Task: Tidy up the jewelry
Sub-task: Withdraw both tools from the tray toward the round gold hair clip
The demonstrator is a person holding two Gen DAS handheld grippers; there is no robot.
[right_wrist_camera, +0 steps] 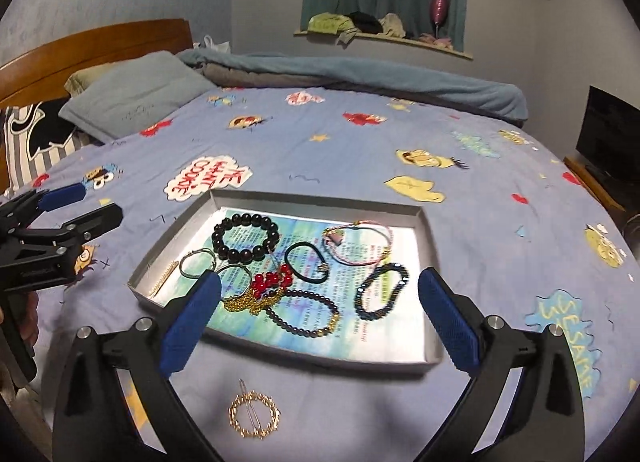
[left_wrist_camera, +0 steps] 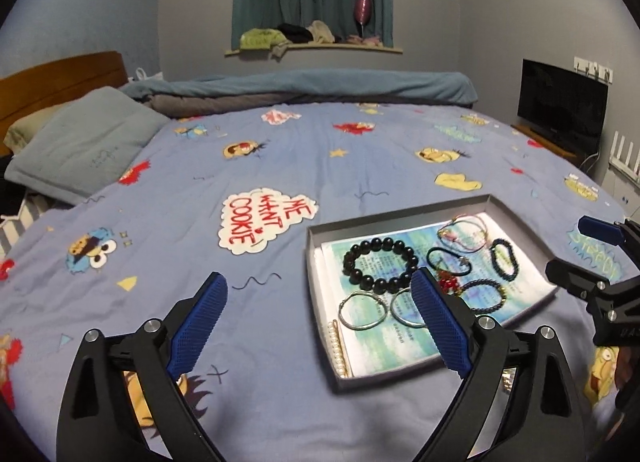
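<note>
Shallow grey tray (right_wrist_camera: 428, 230) of bracelets on the cartoon-print bed (right_wrist_camera: 340, 150), gold round hair clip (right_wrist_camera: 255, 415) loose by the near edge, both hand-held grippers, left (left_wrist_camera: 320, 322) and right (right_wrist_camera: 320, 318), spread wide and empty, pillow (left_wrist_camera: 80, 142) by headboard, TV (left_wrist_camera: 562, 108) against the wall.

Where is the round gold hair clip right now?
In the right wrist view, the gold hair clip lies on the bedsheet, outside the tray, just in front of its near edge and between the right gripper's open jaws.

A tray (right_wrist_camera: 280, 198) lay on the bed (right_wrist_camera: 340, 134), holding bracelets: a beaded one (right_wrist_camera: 246, 236) at 10 o'clock, cord ones (right_wrist_camera: 358, 242) at 2. A round clip (right_wrist_camera: 255, 414) lay on the bed at the tray's 6 o'clock; pillows (right_wrist_camera: 136, 94) sat beyond at 11.
</note>
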